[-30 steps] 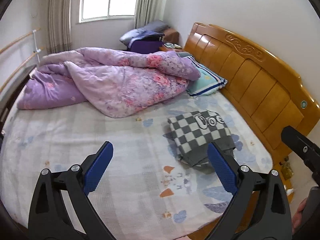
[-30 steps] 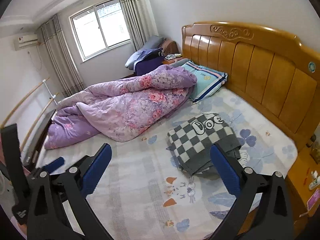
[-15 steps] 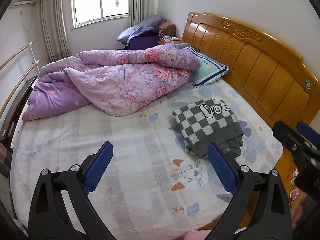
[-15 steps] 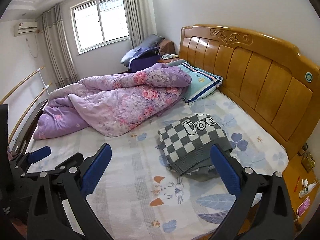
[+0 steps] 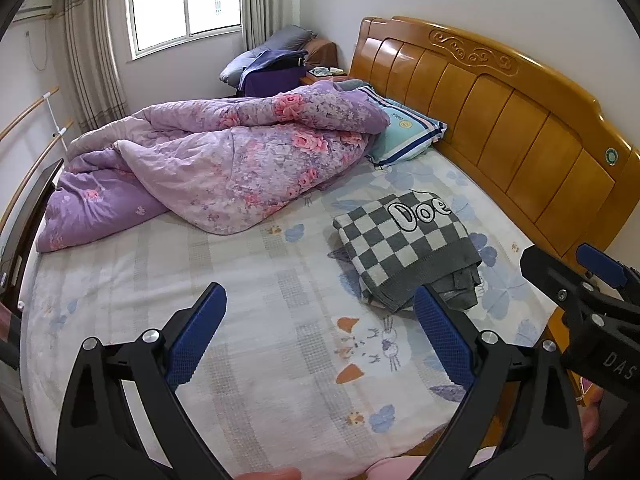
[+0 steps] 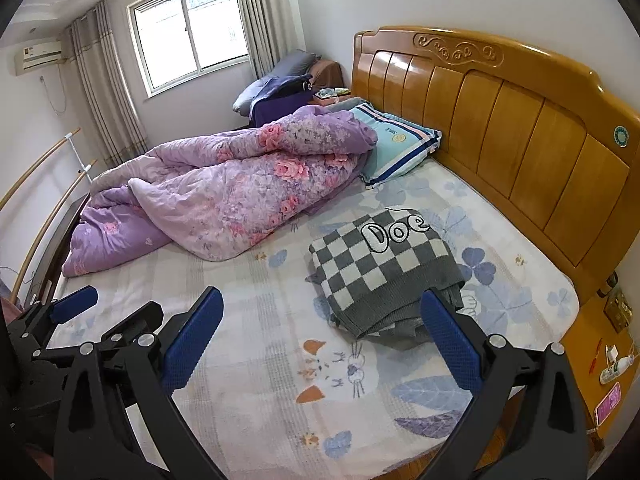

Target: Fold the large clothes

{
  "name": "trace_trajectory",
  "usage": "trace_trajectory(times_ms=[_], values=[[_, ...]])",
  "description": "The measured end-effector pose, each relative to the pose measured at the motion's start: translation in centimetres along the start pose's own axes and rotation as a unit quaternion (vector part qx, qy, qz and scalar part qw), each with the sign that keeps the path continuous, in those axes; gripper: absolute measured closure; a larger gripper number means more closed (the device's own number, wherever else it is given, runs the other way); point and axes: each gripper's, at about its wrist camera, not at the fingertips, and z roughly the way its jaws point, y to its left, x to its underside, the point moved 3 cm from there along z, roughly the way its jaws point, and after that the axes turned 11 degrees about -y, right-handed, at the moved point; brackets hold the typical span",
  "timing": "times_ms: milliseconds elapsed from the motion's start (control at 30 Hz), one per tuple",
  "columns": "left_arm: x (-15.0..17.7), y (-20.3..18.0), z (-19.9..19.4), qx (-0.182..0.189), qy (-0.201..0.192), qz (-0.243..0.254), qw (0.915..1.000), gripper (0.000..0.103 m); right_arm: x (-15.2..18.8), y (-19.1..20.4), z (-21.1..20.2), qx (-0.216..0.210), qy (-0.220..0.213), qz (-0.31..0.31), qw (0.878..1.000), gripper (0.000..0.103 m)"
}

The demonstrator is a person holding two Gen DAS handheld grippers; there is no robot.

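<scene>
Both jaw pairs spread wide, nothing held. Left gripper (image 5: 320,336) and right gripper (image 6: 322,338) hover above bed sheet (image 6: 256,360), near the foot-side edge. Checkered sweater (image 6: 380,276) lies folded on the sheet, at 1 o'clock from the right gripper and at 2 o'clock from the left, by the headboard (image 6: 520,136). Long axis runs roughly 11-to-5. Right gripper looks nearer, likely first to reach. Purple quilt (image 5: 224,160) bunched at 11 o'clock, apart from the sweater.
</scene>
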Motion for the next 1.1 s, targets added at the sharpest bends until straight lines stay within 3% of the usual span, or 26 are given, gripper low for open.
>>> trace_trajectory(times_ms=[367, 1100], values=[[0.2, 0.5, 1.0, 0.005, 0.011, -0.021, 0.9997, 0.008, 0.1, -0.1, 0.1, 0.000, 0.005, -0.007, 1.000, 0.008], [0.2, 0.7, 0.5, -0.004, 0.007, -0.008, 0.9999, 0.008, -0.2, -0.2, 1.4, 0.002, 0.019, -0.011, 1.000, 0.008]])
